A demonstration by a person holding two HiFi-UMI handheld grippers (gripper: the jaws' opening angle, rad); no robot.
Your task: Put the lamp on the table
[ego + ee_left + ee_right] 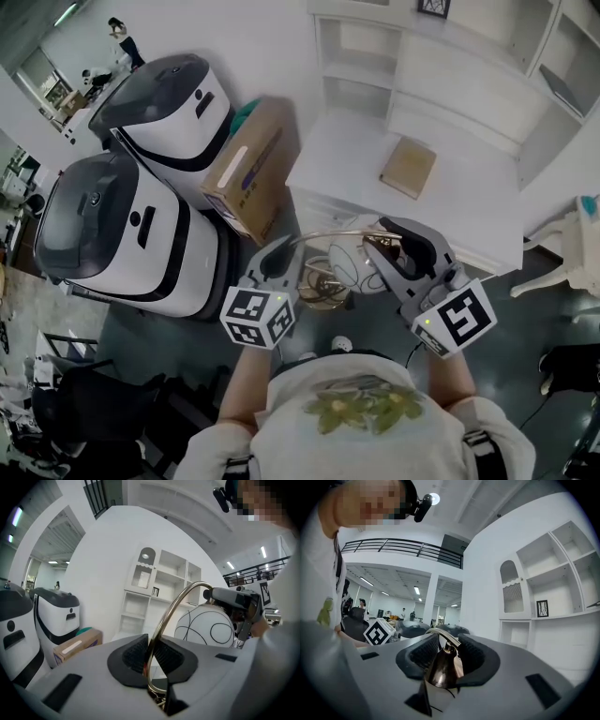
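The white table (356, 183) fills the upper centre of the head view, with a brown book (408, 167) on it and a shelf unit (375, 66) behind. A cardboard box (251, 169) and two big white machines (141, 234) crowd the left of the frame. The lamp (342, 267) is off the table, held between my claws just below its edge in the frame. Its gold arm (328, 234) arcs left to right, with the white globe (206, 625) underneath. My left claw (279, 255) is clamped on that thin arm. My right claw (394, 246) grips the brass cap (440, 667) above the globe. I can't make out the lamp's base
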